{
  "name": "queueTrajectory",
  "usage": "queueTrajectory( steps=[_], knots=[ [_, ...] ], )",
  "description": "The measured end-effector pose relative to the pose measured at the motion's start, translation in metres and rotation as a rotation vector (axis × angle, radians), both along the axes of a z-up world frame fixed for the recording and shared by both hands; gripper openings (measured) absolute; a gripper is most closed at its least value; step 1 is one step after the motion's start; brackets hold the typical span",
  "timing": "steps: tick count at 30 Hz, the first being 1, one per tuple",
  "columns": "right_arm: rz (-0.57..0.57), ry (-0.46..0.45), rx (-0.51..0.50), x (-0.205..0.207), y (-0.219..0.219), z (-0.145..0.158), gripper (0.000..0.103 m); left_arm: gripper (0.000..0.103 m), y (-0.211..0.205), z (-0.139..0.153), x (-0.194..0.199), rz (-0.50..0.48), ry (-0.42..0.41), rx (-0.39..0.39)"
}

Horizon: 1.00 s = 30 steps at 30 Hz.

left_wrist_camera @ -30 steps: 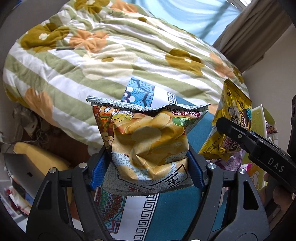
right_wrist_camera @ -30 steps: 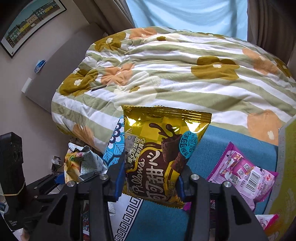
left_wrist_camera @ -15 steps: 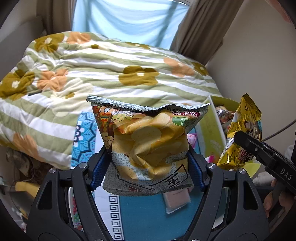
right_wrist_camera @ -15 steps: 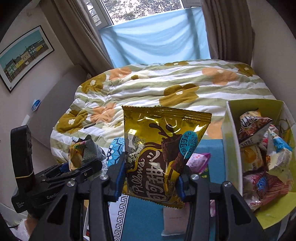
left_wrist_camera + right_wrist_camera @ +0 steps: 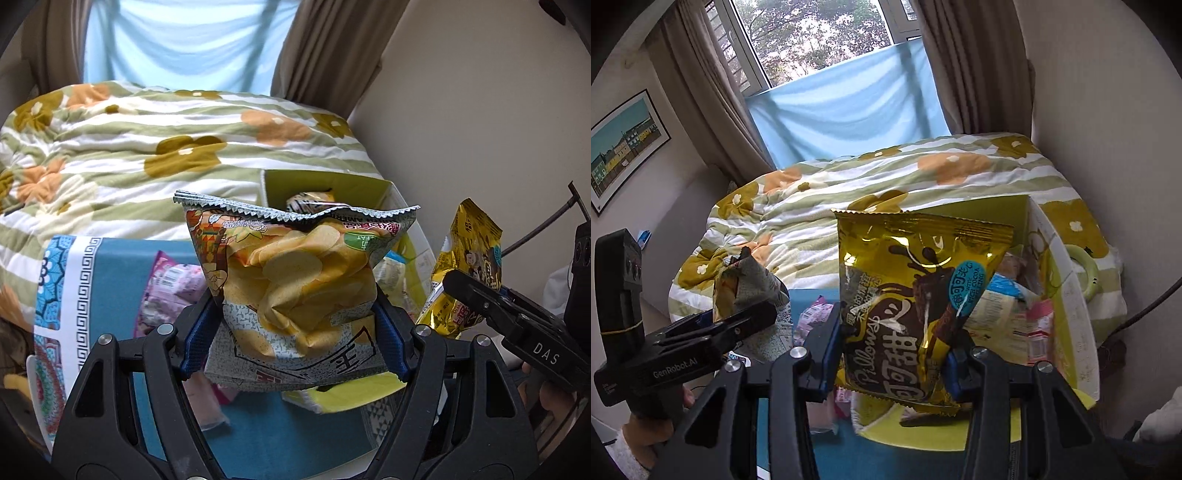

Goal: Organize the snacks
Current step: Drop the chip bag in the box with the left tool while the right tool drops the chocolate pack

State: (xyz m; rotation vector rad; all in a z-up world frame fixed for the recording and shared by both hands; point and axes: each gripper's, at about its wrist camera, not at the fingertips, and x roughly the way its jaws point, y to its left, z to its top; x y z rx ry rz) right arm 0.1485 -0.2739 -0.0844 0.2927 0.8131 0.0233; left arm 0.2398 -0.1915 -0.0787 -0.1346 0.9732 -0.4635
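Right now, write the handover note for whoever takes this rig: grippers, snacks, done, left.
Left gripper: shut on the chip bag, held upright in the air.
Right gripper: shut on the gold chocolate bag, also aloft.
Yellow-green box sits ahead to the right, already holding several packets.
Pink packet lies loose on the blue cloth.
Left to do: drop both bags into the box, then collect the pink packet.

left hand-held gripper [image 5: 295,332] clamped, right hand-held gripper [image 5: 892,354] clamped

A floral striped quilt [image 5: 886,192] covers the bed — brown curtains [image 5: 975,66] and framed picture [image 5: 624,144] beyond.
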Motion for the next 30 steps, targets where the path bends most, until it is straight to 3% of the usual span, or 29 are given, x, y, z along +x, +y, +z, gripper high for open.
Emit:
queueTrajectory(
  steps=[7, 10, 12, 13, 20, 27, 30],
  knots=[
    [0.017, 0.043, 0.016, -0.014, -0.061, -0.017, 0.041, 0.072, -0.072, -0.030, -0.018, 0.004, 0.039, 0.026],
    [0.035, 0.064, 0.019, -0.018, -0.078, -0.025, 0.041, 0.077, -0.091, -0.036, -0.028, 0.016, 0.009, 0.068],
    [0.045, 0.074, 0.026, -0.022, -0.088, -0.028, 0.041, 0.096, -0.099, -0.037, -0.033, 0.033, -0.024, 0.118],
    [0.050, 0.079, 0.033, -0.023, -0.092, -0.030, 0.041, 0.100, -0.101, -0.038, -0.036, 0.044, -0.038, 0.133],
    [0.087, 0.098, 0.056, -0.026, -0.100, -0.040, 0.041, 0.102, -0.069, -0.042, -0.048, 0.111, 0.010, 0.081],
    [0.122, 0.071, -0.046, -0.032, -0.089, -0.043, 0.042, 0.102, -0.028, -0.042, -0.073, 0.207, 0.026, 0.046],
    [0.140, 0.067, -0.046, -0.030, -0.086, -0.048, 0.042, 0.102, -0.015, -0.041, -0.085, 0.237, 0.019, 0.061]
  ],
)
